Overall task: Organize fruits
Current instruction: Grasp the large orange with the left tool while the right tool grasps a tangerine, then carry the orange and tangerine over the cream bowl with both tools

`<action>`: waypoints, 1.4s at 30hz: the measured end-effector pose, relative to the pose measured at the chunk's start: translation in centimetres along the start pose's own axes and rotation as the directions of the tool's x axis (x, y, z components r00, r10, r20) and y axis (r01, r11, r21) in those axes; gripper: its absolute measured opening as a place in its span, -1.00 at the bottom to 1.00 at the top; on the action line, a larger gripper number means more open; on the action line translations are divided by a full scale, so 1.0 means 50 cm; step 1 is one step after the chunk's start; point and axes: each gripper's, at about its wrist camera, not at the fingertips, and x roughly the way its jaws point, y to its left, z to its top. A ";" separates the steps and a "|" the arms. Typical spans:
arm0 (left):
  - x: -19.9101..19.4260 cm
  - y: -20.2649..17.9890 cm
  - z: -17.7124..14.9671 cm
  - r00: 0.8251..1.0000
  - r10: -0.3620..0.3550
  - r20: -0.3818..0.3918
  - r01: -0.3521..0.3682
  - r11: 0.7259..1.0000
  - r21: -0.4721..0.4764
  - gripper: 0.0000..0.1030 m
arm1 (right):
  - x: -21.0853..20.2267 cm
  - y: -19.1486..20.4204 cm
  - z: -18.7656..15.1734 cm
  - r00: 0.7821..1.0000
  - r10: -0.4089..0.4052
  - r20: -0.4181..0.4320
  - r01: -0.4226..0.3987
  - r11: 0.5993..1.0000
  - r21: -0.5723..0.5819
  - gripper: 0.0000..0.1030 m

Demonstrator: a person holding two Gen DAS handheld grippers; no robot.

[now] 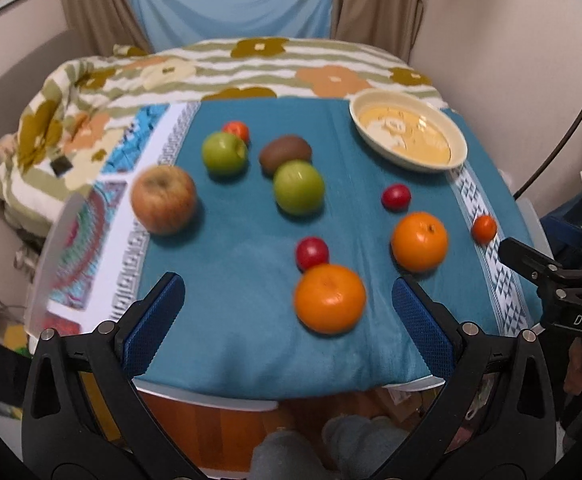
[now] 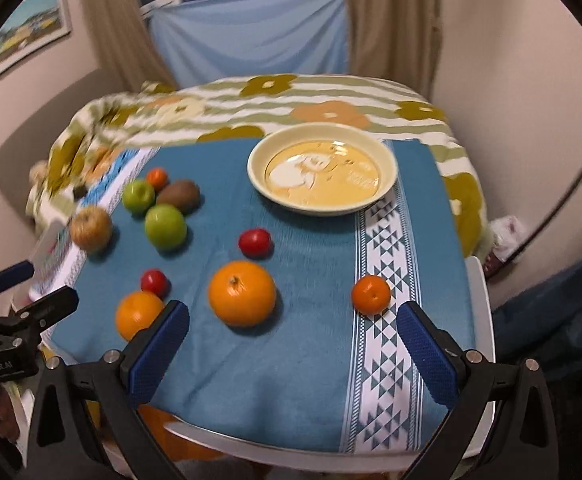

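Orange, firm-skinned and probably smooth enough to roll, the nearest orange [image 1: 330,298] lies loose on the blue cloth [image 1: 231,240] over the desk, best pinched across its widest middle by the left tongs [image 1: 287,296], which, like the right tongs [image 2: 293,322], gape wide and empty.

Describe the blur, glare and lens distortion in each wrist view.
Left wrist view: motion blur softens the fruit, worst on the red-yellow apple at the left; fisheye bends the walls; the left gripper stays sharp. Right wrist view: slighter smear on the big orange; ceiling-light glare glints in the empty bowl; dark vignette at the corners; the right gripper is crisp.
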 end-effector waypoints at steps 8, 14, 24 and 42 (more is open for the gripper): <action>0.072 -0.044 -0.043 0.999 -0.002 -0.043 0.002 1.000 -0.017 0.93 | 0.067 -0.016 -0.003 0.996 0.085 -0.035 -0.089 0.990 -0.114 0.99; 0.115 -0.054 -0.057 0.998 -0.006 -0.070 0.004 1.000 -0.024 0.62 | 0.117 -0.015 -0.001 0.986 0.142 -0.086 -0.154 0.978 -0.142 0.83; 0.144 -0.055 -0.051 0.995 -0.014 -0.095 0.011 0.999 -0.038 0.26 | 0.165 0.018 0.003 0.964 0.217 -0.156 -0.243 0.956 -0.167 0.52; 0.137 -0.034 -0.057 0.994 0.036 -0.101 -0.044 0.996 -0.079 0.23 | 0.215 0.057 0.017 0.955 0.226 -0.190 -0.264 0.943 -0.204 0.24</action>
